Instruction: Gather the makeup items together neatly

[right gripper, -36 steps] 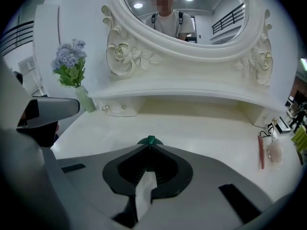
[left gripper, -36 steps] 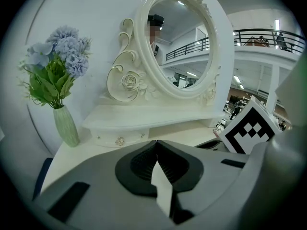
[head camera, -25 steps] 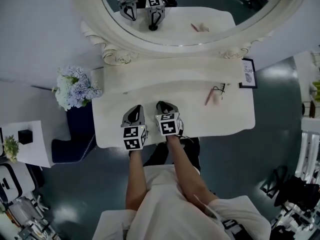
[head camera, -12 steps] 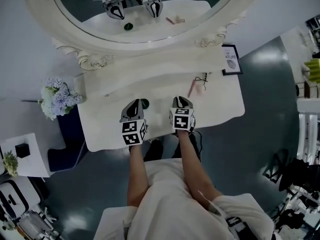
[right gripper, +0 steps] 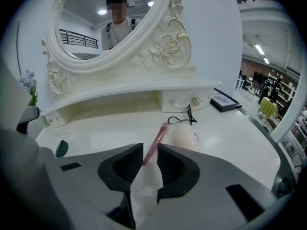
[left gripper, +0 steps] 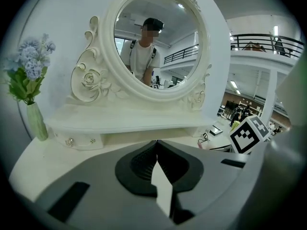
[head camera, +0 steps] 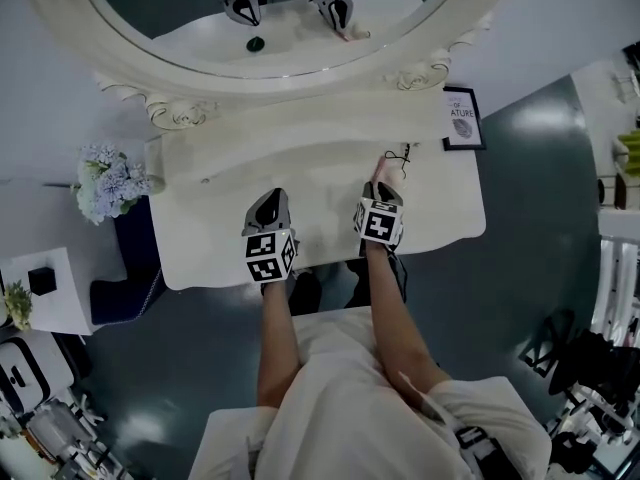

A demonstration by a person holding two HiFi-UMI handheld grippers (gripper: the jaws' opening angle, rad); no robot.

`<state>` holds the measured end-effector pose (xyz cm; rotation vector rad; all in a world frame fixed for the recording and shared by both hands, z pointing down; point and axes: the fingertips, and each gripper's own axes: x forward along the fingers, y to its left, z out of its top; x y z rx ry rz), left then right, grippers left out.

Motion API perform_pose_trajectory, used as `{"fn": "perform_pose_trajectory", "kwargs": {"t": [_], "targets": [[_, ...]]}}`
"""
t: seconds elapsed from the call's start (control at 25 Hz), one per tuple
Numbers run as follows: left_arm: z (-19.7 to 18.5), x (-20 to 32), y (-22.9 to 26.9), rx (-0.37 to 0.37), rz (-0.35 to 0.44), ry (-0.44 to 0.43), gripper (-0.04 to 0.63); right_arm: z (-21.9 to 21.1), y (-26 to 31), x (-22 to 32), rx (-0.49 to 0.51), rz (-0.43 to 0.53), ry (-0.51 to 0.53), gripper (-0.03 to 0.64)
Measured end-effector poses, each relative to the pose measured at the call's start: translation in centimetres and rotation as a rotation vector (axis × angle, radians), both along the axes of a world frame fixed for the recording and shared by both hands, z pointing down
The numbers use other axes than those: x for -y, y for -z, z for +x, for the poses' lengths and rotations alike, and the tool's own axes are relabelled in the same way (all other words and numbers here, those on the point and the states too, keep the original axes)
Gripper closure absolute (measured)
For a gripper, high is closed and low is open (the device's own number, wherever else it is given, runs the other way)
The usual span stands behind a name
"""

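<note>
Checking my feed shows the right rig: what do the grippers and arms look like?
Both the left gripper and right gripper have grey bodies, black ribbed fingers and a white cube with black square markers. Arms bare; white short-sleeved top.

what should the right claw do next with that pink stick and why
Probably ease the right claw a little further forward and down along the pink stick, until the stick sits well inside the jaws. They have just been opening and stand apart, with only the stick's near end at the gap and nothing pressed between them yet.
</note>
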<state>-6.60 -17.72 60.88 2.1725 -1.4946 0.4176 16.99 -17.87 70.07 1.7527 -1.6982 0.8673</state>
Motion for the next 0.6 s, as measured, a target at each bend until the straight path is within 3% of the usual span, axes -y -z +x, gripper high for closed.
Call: {"fn": "perform_pose_trajectory", "kwargs": {"t": [0.28, 0.4, 0.6], "targets": [[-1.3, -0.2, 0.4, 0.003, 0.004, 0.06, 0.58, 0.2, -1.5, 0.3, -0.003, -0.045, 0.019, 0.494], [-2.0, -0.4, 0.4, 0.007, 0.005, 0.069, 0.58, 0.2, -1.9, -0.1, -0.012, -0.052, 0.013, 0.548], [-2.8, -0.7, 0.4, 0.009, 0.006, 0.062, 0.58, -0.5, -1.2, -0.4, -0.007, -0.033, 0.014, 0.551]]}}
